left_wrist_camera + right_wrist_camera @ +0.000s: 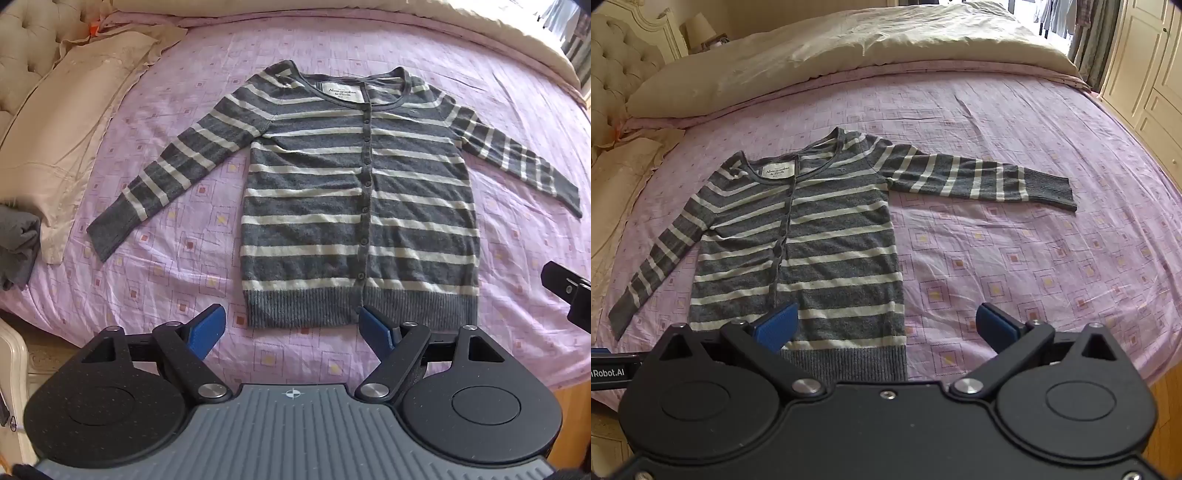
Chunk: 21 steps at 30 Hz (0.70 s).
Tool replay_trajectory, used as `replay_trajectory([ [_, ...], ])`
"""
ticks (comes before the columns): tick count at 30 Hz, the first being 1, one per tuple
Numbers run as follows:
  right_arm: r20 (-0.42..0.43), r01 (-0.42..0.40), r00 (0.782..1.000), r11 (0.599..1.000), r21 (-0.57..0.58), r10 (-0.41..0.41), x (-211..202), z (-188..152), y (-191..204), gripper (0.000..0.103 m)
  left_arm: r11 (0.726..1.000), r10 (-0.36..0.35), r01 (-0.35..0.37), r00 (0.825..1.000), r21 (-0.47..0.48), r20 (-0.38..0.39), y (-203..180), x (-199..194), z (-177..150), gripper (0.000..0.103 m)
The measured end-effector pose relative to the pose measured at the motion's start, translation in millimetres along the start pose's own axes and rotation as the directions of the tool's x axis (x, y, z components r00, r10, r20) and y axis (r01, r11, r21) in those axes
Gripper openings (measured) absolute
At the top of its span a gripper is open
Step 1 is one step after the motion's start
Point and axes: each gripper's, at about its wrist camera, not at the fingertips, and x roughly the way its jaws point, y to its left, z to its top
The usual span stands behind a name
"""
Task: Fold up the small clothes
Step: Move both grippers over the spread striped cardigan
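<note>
A grey cardigan with white stripes [354, 192] lies flat and buttoned on the pink bedsheet, collar away from me, both sleeves spread out to the sides. It also shows in the right wrist view [812, 240]. My left gripper [293, 325] is open and empty, just above the hem's left half. My right gripper [886, 325] is open and empty above the hem's right corner. The right gripper's body shows at the right edge of the left wrist view [569, 291].
A beige pillow [62, 147] and a folded grey cloth [16, 247] lie left of the cardigan. A beige duvet [849, 44] lies along the far side. The pink bedsheet [1052, 258] stretches right. White wardrobes [1145, 66] stand beyond the bed.
</note>
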Motion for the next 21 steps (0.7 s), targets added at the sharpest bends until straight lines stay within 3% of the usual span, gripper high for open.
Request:
replay_trajectory([
  [21, -0.056, 0.015, 0.998, 1.0, -0.015, -0.015, 14, 2, 5, 0.102, 0.999, 0.004, -0.005, 1.0, -0.033, -0.029, 2, 5, 0, 0.079],
])
